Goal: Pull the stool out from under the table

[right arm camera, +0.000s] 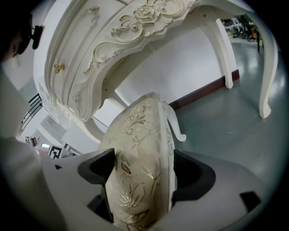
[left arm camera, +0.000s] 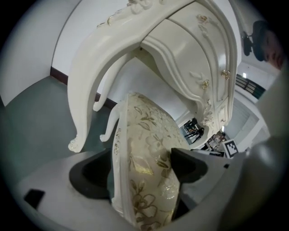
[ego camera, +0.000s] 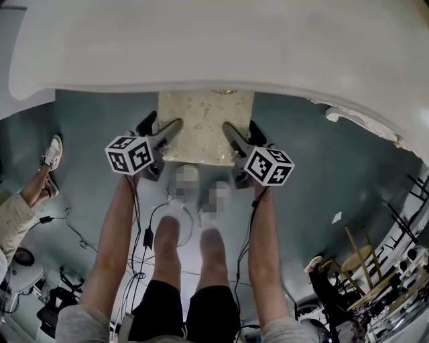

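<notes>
Now the stool (ego camera: 204,127) stands on the grey floor (ego camera: 87,114), just in front of the person's legs (ego camera: 164,248); its far edge sits at the rim of the white bench (ego camera: 201,47), and most of its seat (right arm camera: 135,149) shows out in front of that rim; the seat is cream with gold flowers. The left tool (left arm camera: 141,158) is at the seat's left side; its jaws stand wide, one over the seat and one under it, with the seat's edge between them. The right tool (right arm camera: 143,158) is at the seat's right side; it is wide too, and the seat's edge is between its jaws in the same way. A curly white stool leg (left arm camera: 108,126) shows under the seat; a fat bench leg (left arm camera: 83,113) stands on the floor beyond it; the bench front has carved roses (right arm camera: 146,13) with gold trim.
</notes>
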Demonstrator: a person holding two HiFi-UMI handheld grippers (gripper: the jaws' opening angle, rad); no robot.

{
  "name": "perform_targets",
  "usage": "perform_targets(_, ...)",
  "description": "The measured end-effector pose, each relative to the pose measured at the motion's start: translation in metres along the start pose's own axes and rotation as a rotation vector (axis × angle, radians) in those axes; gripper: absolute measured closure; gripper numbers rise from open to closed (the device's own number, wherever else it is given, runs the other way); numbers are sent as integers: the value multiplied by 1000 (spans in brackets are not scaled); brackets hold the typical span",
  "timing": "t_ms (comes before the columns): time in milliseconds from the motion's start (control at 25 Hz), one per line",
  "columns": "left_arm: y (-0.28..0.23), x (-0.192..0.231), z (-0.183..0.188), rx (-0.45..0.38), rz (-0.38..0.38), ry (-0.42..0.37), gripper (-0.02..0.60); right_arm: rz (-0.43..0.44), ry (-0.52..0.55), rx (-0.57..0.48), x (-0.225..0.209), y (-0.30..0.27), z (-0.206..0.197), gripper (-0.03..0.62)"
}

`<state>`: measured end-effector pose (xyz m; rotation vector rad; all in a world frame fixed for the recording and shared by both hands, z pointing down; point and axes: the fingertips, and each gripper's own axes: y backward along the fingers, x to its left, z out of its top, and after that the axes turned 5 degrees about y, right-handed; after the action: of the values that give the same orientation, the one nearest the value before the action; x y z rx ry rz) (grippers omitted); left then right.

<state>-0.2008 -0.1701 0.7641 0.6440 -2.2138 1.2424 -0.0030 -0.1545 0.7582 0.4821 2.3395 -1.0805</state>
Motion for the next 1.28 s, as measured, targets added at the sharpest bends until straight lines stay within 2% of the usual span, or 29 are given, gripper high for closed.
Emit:
perform_targets(160,-2,1,0,12,-61,56,181,59,-29,3,9,-8,-1,197)
perform_targets(360,-4,0,-1,-11,-110,108,190,72,-36,-28,8,-9,0,197)
perform_targets(840,-2,-6,2,3,-90,15,207,40,-15,-14,8,-5,0,197)
perform_targets(1280,7,-29,5,10,-85,4,213,-22,-60,-55,10,25,5,198)
